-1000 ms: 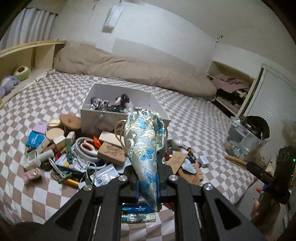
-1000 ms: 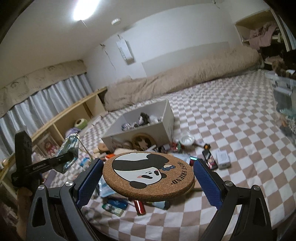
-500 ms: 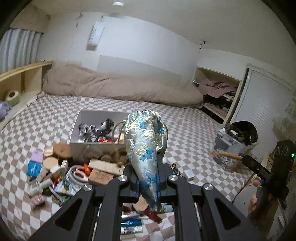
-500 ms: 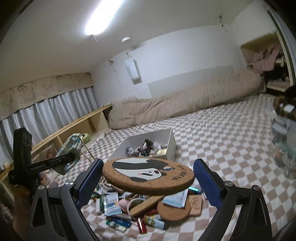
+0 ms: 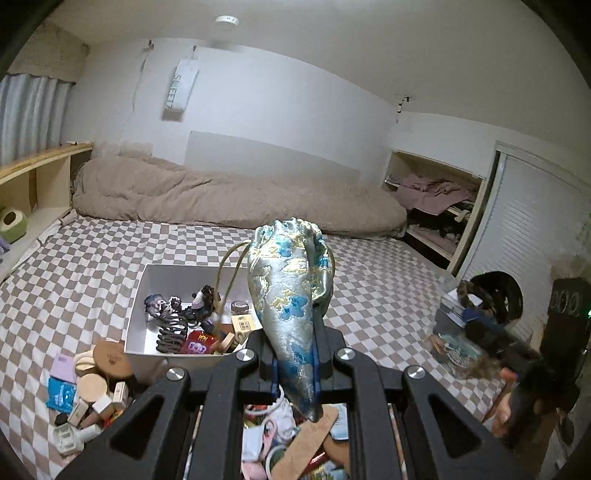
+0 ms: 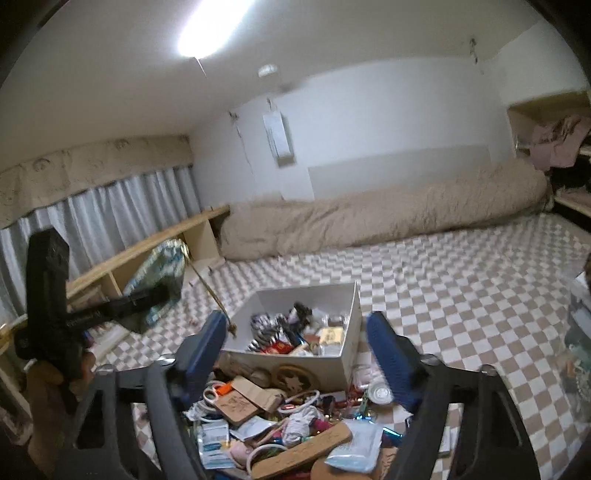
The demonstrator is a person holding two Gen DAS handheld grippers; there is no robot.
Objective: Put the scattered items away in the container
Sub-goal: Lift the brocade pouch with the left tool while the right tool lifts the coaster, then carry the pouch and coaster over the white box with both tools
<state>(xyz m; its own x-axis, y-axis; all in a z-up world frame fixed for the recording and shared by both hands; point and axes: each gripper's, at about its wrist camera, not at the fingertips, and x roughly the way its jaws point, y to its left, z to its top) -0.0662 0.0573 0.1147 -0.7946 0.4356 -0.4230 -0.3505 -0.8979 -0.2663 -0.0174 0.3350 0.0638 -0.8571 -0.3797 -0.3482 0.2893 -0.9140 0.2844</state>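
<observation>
Gone from the closing, empty right gripper [image 6: 295,354] is the panda coaster; left gripper [image 5: 294,373] clamps the brocade pouch [image 5: 293,306] above the white box [image 5: 177,273].

A long beige padded duvet [image 5: 236,201] lies rolled along the far edge of the brown-and-white checkered bed cover [image 5: 380,291], against the white wall [image 5: 280,110]. A white paper bag with lettering [image 5: 180,90] hangs on that wall from a hook, and a round white ceiling fitting [image 5: 226,20] sits above it. At the left edge runs a light wooden shelf unit [image 5: 35,177] holding a green rounded cushion-like thing [image 5: 12,223]; grey pleated curtains [image 6: 96,218] hang behind it under a beige patterned valance [image 6: 88,162]. A bright ceiling lamp [image 6: 218,26] glows overhead. At the right, an open alcove holds crumpled pinkish clothes [image 5: 432,190], beside a white slatted door [image 5: 535,229].
</observation>
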